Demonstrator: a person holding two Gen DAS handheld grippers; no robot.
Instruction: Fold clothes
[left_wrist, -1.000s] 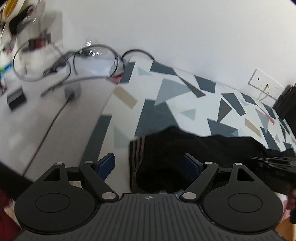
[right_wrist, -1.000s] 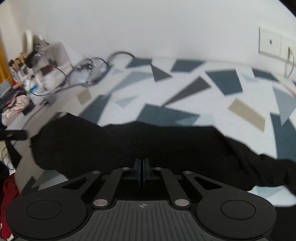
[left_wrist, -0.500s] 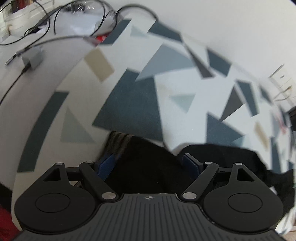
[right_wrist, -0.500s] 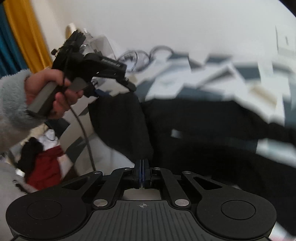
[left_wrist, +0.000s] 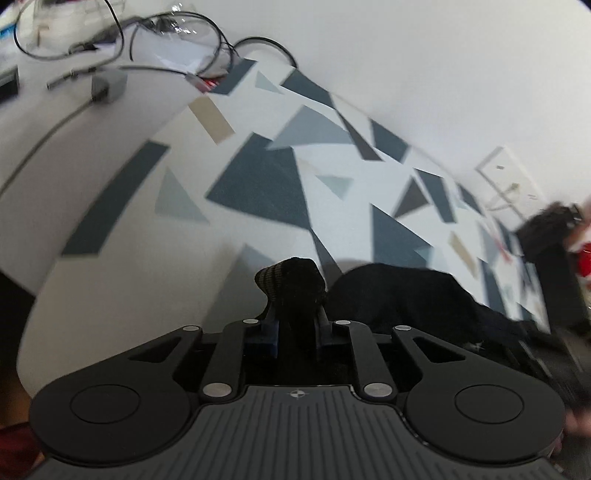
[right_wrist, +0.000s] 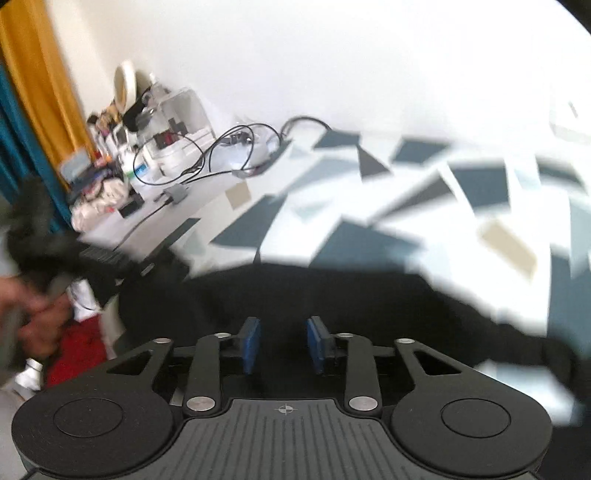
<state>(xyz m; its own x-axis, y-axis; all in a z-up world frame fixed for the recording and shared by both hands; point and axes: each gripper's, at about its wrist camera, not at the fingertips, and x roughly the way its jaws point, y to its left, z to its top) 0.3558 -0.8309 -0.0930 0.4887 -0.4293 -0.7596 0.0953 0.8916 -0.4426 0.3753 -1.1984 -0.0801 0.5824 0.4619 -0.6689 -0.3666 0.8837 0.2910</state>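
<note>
On the patterned sheet (left_wrist: 258, 184), white with grey and blue triangles, a black garment (left_wrist: 406, 295) lies spread across the near part. The left tool (left_wrist: 295, 334) has just been closing, and its jaws now pinch a bunched fold of that garment, its striped cuff (left_wrist: 271, 277) sticking up past the pads. The right tool (right_wrist: 283, 343) has just been opening; its blue pads (right_wrist: 251, 345) stand apart above the dark cloth, gripping nothing. Far left, cables (right_wrist: 221, 155) loop over a cluttered white table (right_wrist: 177, 210).
</note>
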